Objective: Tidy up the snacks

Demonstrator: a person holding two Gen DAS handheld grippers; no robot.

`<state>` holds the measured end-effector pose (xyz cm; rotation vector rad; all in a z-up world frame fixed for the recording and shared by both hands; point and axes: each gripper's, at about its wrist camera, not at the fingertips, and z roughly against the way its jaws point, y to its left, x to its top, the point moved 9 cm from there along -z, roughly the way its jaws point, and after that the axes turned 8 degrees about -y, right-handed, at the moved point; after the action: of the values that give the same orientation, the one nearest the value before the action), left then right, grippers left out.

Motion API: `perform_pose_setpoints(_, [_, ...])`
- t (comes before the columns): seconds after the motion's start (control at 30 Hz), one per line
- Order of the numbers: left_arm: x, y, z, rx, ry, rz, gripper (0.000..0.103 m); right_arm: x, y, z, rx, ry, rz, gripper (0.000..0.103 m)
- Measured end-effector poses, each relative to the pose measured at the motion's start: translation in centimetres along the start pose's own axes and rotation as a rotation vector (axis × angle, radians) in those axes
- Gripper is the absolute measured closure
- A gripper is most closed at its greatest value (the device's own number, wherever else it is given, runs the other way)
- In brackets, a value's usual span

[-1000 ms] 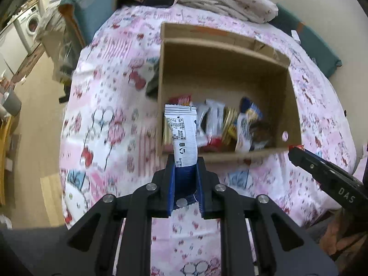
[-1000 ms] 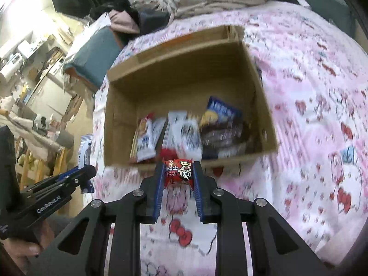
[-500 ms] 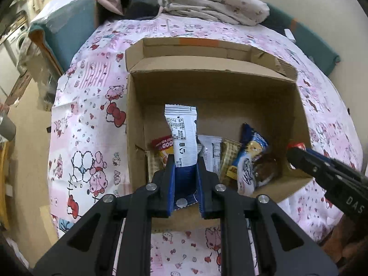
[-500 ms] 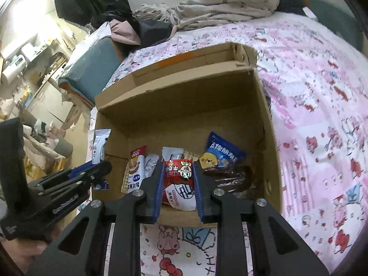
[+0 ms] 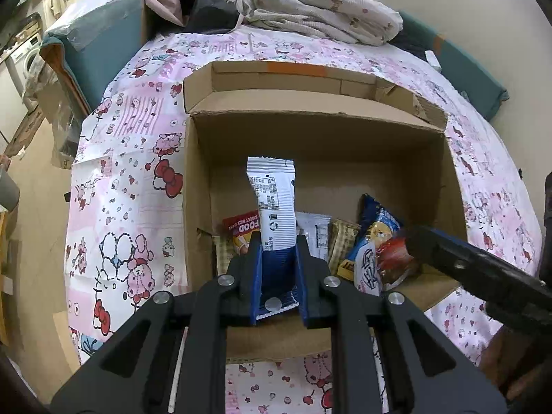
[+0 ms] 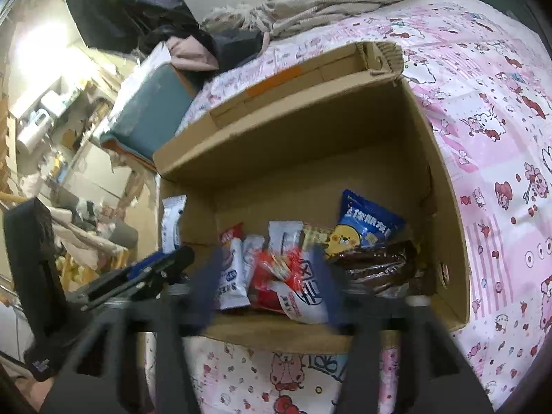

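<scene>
Cardboard box [image 5: 312,131], open-topped, which we log on the bed [image 5: 131,158] toward its middle, over a pink cartoon-print sheet; its far flap stands folded back.

Left tool [image 5: 278,269]: we record it clamped on a white-and-blue snack stick [image 5: 274,203], held upright over the box's near-left part, the near wall directly below the fingers.

Right tool [image 6: 269,276]: motion-blurred in its own view; its jaws stand wide apart, and a red snack packet [image 6: 276,269] sits between them without visible contact, lying on the pile at the box's near wall. From the left view, its dark finger crosses the box's near-right corner and covers part of the contents there.

Contents along the near wall, packed close: a red-labelled packet [image 5: 241,229] at left, a white sachet [image 5: 315,231], a checked tan packet [image 5: 341,241], a blue bag with a yellow cartoon face [image 6: 369,227], and a dark brown wrapper [image 6: 379,265] at right. The far half of the box floor shows bare cardboard.

Surroundings: a rumpled floral blanket [image 5: 310,10] at the bed's far edge, a teal cushion [image 5: 93,38] at its far-left corner, and dark clothing heaped between them.
</scene>
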<state>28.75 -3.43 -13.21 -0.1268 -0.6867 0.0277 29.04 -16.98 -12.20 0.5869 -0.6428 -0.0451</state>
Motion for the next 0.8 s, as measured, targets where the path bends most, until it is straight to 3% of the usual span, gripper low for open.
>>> perform_pose_setpoints(0.03, [0.0, 0.0, 0.1, -0.004, -0.001, 0.004, 0.084, 0.4, 0.1, 0.4, 0.004, -0.024, -0.005, 0.016])
perform_pose_setpoints(0.1, [0.0, 0.0, 0.3, -0.012, -0.001, 0.018, 0.062, 1.1, 0.0, 1.2, -0.002, -0.064, 0.000, 0.015])
perform_pose_setpoints(0.13, [0.1, 0.1, 0.5, -0.010, -0.007, 0.028, 0.042, 1.4, 0.0, 1.6, -0.001, -0.078, 0.000, 0.015])
perform_pose_setpoints(0.17, [0.2, 0.3, 0.9, -0.008, -0.022, 0.040, 0.029, 1.7, 0.1, 1.9, 0.000, -0.091, -0.002, 0.013])
perform_pose_setpoints(0.2, [0.4, 0.4, 1.3, -0.001, -0.039, 0.047, 0.025, 1.9, 0.0, 2.2, -0.004, -0.104, -0.001, 0.011])
perform_pose_setpoints(0.33, [0.9, 0.2, 2.6, 0.009, -0.057, 0.005, 0.023, 2.6, 0.3, 3.8, -0.049, -0.158, 0.033, 0.003])
perform_pose_setpoints(0.57, [1.3, 1.7, 6.5, 0.064, -0.146, 0.027, 0.023, 2.1, 0.8, 7.4, -0.129, -0.208, 0.111, 0.002])
perform_pose_setpoints(0.8, [0.0, 1.5, 10.8, 0.081, -0.230, -0.023, 0.023, 0.5, 1.1, 12.3, -0.158, -0.267, 0.121, 0.002])
